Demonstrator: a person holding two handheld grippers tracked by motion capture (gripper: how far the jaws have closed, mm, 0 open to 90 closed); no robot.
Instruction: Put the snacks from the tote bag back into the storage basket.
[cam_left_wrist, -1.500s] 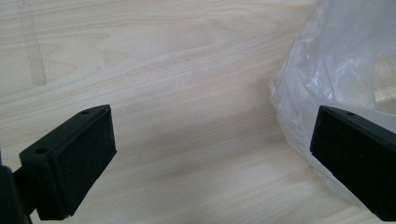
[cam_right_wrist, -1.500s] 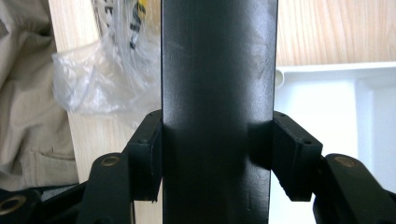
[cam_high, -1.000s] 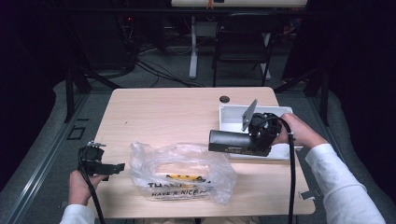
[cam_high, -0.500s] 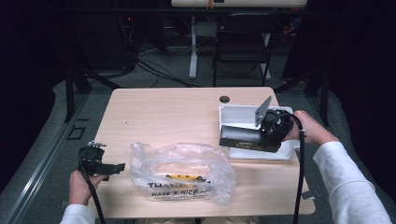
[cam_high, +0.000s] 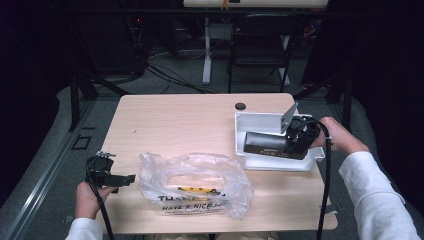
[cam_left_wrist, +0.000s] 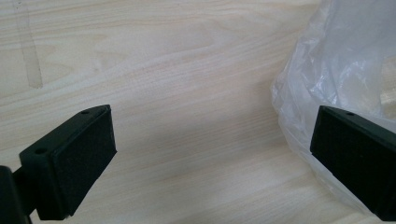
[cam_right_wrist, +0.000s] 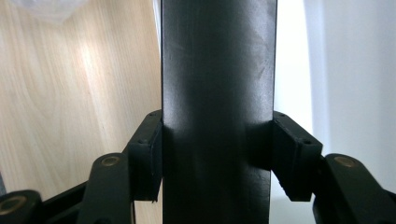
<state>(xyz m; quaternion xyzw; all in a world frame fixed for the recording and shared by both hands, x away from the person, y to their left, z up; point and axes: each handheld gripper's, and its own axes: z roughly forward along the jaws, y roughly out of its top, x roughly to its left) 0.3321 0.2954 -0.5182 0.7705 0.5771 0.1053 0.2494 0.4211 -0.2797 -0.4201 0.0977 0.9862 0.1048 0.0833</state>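
Right gripper (cam_high: 250, 142) is clamped on a long black box (cam_high: 272, 145), one pad on each side of it in the right gripper view. The box hangs level over the white tray (cam_high: 260, 120) at the table's (cam_high: 175, 115) right edge. Left gripper (cam_high: 131, 178) sits with jaws wide apart and nothing between them, low over the wood, just beside the clear plastic bag (cam_high: 195, 182) with yellow contents.

Matt black box (cam_right_wrist: 217, 93), crinkled clear plastic bag (cam_high: 200, 180), pale smooth wood table (cam_high: 175, 120), glossy white tray (cam_high: 260, 121).
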